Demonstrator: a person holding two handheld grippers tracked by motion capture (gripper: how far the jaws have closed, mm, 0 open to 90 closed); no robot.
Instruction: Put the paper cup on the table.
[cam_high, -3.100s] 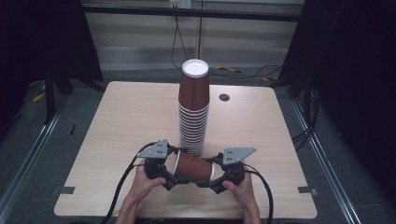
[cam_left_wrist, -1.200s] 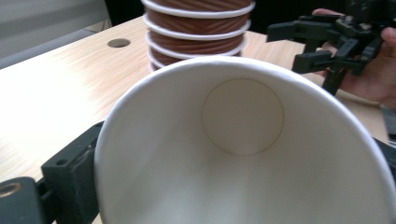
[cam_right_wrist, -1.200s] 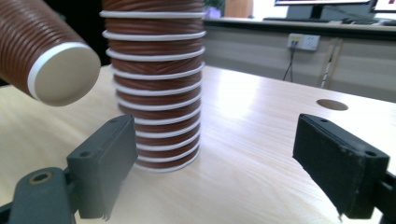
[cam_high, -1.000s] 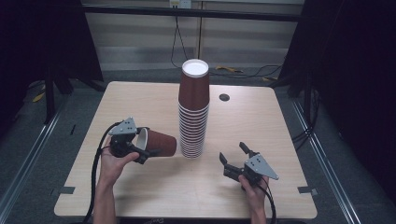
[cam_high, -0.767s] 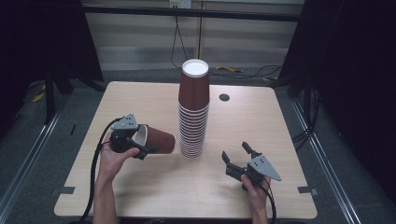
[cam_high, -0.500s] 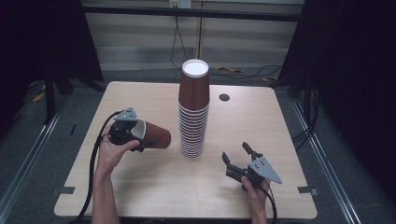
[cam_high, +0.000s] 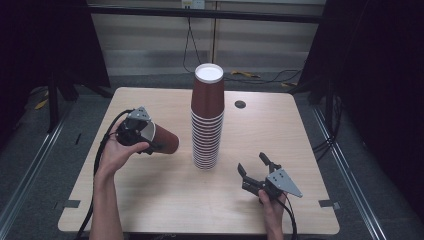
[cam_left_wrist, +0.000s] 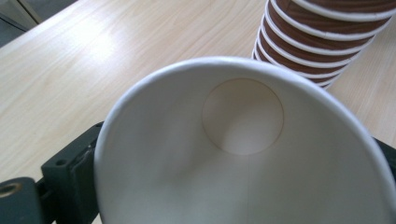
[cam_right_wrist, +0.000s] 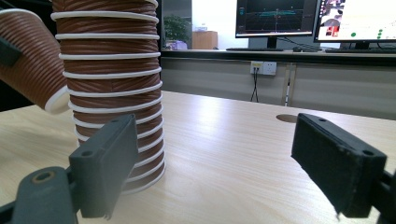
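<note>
High view: my left claw (cam_high: 141, 134) grips one loose brown paper cup (cam_high: 160, 140) by its rim, the cup lying sideways with its base toward the single nested cup stack (cam_high: 207, 120), which stands just beyond that base; my right claw (cam_high: 254, 172) is spread wide with nothing between its jaws, low over the worktop (cam_high: 280, 125). In my judgement the step is carrying this cup clear and setting it down, so I should hold the rim grip steady, turn the cup upright and avoid nudging the stack.

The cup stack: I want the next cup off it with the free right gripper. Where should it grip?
Probably the top cup, from the right gripper's side: its whole wall stands clear above the stack, where lower cups show only rims.
</note>
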